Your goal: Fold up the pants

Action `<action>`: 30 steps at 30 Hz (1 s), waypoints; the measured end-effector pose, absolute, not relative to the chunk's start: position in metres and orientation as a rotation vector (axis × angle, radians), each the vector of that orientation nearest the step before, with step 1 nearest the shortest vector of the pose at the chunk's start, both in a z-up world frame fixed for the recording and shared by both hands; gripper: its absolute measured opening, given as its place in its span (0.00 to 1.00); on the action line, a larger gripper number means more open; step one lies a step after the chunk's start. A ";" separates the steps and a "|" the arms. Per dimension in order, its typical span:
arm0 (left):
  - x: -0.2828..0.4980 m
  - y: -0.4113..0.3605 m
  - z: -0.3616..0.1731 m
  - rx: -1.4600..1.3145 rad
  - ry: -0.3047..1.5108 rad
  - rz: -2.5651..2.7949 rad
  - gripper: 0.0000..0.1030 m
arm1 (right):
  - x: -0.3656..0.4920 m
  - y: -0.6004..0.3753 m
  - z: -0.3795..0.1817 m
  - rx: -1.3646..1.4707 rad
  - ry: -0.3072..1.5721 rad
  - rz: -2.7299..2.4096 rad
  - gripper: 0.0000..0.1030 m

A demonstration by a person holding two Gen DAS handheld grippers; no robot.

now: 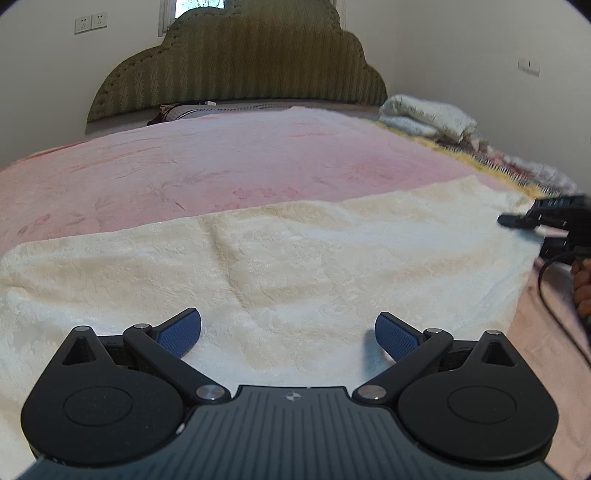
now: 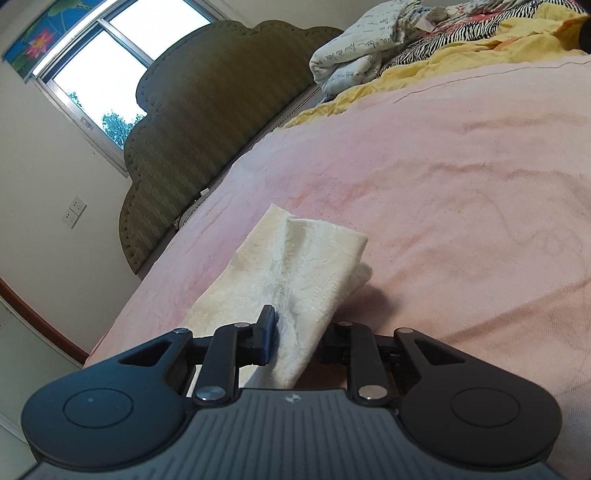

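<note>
The bed (image 1: pixel 221 155) carried a pink cover spread flat across it, reaching back toward a padded olive headboard (image 1: pixel 240 62). Directly on the pink cover lay the cream pants (image 1: pixel 277 251), stretched crosswise along the near edge. At the far right side sat a heap of bedding: a white quilt (image 1: pixel 424 114), with yellow (image 2: pixel 480 48) and zebra-patterned cloth (image 2: pixel 461 29) beside it.

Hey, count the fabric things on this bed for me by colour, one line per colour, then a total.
Cream: 1, the pants
Pink: 1, the bedspread
Yellow: 1, the blanket
White with writing: 1, the bundle
Zebra-striped: 1, the cloth
Total: 5
</note>
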State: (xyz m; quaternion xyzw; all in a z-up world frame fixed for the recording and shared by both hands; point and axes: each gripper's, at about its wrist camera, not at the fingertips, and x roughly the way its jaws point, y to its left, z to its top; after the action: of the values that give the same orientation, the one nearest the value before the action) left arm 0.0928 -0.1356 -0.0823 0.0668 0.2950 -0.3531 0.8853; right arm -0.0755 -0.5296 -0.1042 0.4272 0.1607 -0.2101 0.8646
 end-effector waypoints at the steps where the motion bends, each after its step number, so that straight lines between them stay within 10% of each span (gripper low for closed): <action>1: 0.094 -0.130 -0.082 0.091 0.612 -0.752 0.97 | -0.074 -0.529 -0.103 0.892 0.343 -0.447 0.21; 19: 0.159 -0.109 -0.093 -0.921 0.992 -1.037 0.98 | -0.019 -0.318 -0.033 -0.294 0.335 -0.227 0.10; 30: 0.185 -0.125 -0.126 -1.220 1.159 -0.978 0.92 | -0.036 -0.257 -0.052 -0.433 0.320 -0.009 0.10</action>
State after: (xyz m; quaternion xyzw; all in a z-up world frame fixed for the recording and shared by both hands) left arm 0.1851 -0.1255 -0.1256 -0.5182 0.4924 -0.4152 0.5627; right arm -0.0357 -0.2565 -0.0515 -0.2139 0.1580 -0.0043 0.9640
